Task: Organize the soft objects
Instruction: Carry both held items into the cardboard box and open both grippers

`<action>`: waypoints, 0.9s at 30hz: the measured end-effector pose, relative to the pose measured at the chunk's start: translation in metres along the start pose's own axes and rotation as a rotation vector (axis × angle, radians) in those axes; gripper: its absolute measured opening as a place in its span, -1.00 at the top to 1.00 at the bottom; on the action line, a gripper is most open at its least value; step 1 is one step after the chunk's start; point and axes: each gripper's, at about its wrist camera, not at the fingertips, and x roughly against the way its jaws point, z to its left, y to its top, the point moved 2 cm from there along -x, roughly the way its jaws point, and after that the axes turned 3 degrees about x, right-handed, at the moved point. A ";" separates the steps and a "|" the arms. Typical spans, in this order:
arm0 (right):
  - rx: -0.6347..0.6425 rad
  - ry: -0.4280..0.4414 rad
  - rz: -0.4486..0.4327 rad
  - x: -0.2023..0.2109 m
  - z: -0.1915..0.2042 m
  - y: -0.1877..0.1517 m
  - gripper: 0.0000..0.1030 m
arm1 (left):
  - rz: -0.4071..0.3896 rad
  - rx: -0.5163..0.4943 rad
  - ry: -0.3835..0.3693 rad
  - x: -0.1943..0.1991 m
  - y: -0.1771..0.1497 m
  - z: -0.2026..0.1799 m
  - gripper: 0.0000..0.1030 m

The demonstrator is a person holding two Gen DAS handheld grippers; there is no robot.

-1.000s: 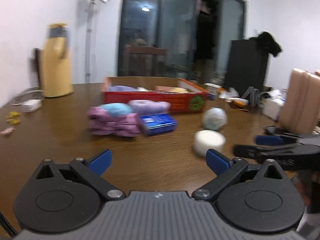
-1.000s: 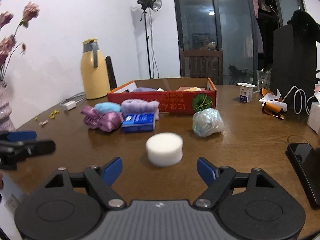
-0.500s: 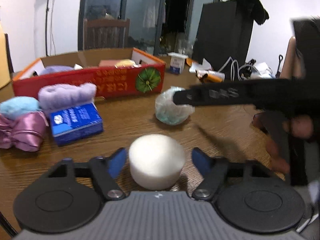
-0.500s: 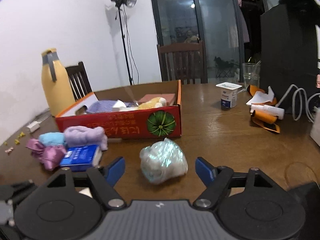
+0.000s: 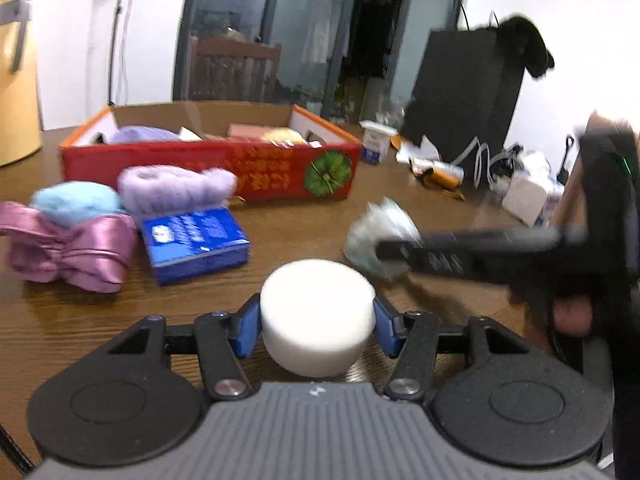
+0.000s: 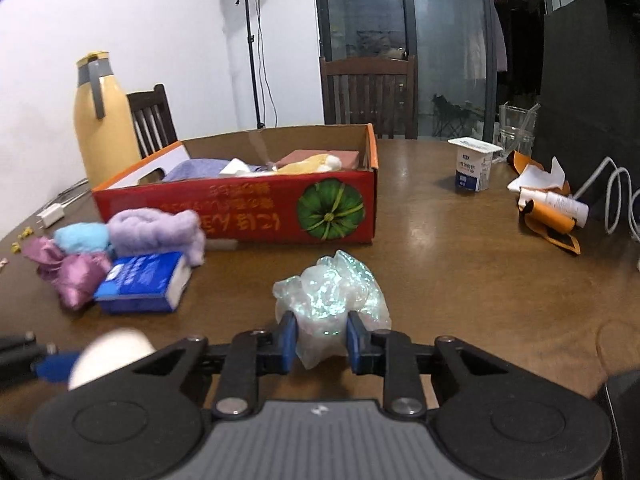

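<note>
— What is gripped nearest?
— A white foam puck (image 5: 318, 316) by the closing left tongs (image 5: 316, 324); a crinkled plastic wad (image 6: 330, 300) by the closing right tongs (image 6: 322, 338) (both on the desk (image 6: 460, 264)).
— Any writing farther off?
— Yellow characters on the red box (image 6: 240, 208), not legible.

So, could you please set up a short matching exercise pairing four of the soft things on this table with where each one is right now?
Things:
1. white sponge
2. crinkly bag
3. yellow plush
4. lilac towel

Places:
A. inside the red box
B. between the closing left jaws
C. on the table, in front of the box
D. between the closing right jaws

Pairs: 1-B, 2-D, 3-A, 4-C
</note>
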 end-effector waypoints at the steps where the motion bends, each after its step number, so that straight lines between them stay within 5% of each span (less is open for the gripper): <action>1: -0.004 0.005 -0.003 0.007 0.003 -0.004 0.53 | -0.015 0.006 0.014 0.009 0.000 0.003 -0.11; 14: -0.008 0.074 -0.092 0.129 0.056 -0.049 0.53 | -0.173 0.046 0.096 0.134 -0.013 0.026 -0.12; 21: 0.027 0.086 -0.114 0.155 0.073 -0.053 0.53 | -0.217 0.063 0.105 0.156 -0.015 0.031 -0.12; 27: 0.052 0.123 -0.139 0.151 0.080 -0.030 0.53 | -0.276 0.032 0.133 0.150 0.020 0.046 -0.12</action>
